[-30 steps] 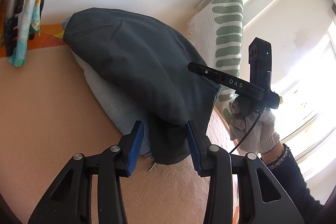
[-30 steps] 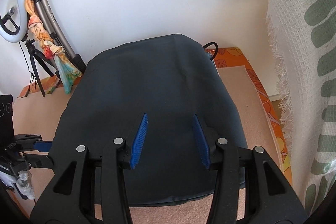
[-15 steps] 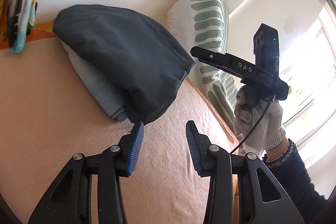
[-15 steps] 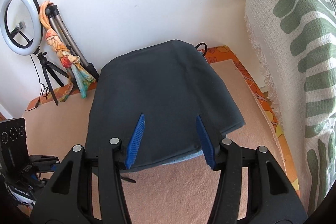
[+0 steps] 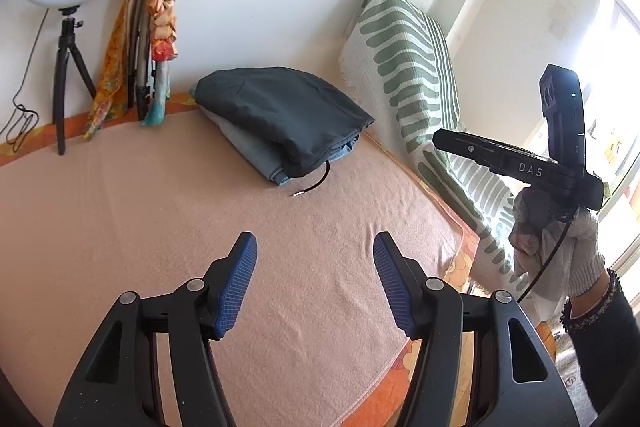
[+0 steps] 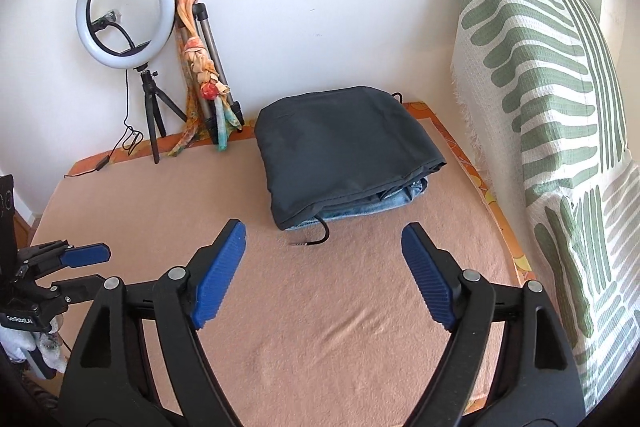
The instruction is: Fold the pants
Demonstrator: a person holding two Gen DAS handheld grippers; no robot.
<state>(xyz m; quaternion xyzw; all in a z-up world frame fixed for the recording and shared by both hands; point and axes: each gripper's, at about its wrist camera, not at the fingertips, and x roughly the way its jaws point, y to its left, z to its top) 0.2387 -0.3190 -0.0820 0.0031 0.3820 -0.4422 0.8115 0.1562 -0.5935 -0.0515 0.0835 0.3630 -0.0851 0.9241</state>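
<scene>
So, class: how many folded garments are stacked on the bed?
2: dark pants on top, a light blue garment beneath, peeking out along the stack's near edge. More may be hidden underneath.

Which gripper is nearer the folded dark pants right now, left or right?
Hard to call; the right looks marginally nearer. The right gripper faces the folded dark pants head-on; the left gripper sits back, left of them. Both are open and clear of the fabric.
</scene>
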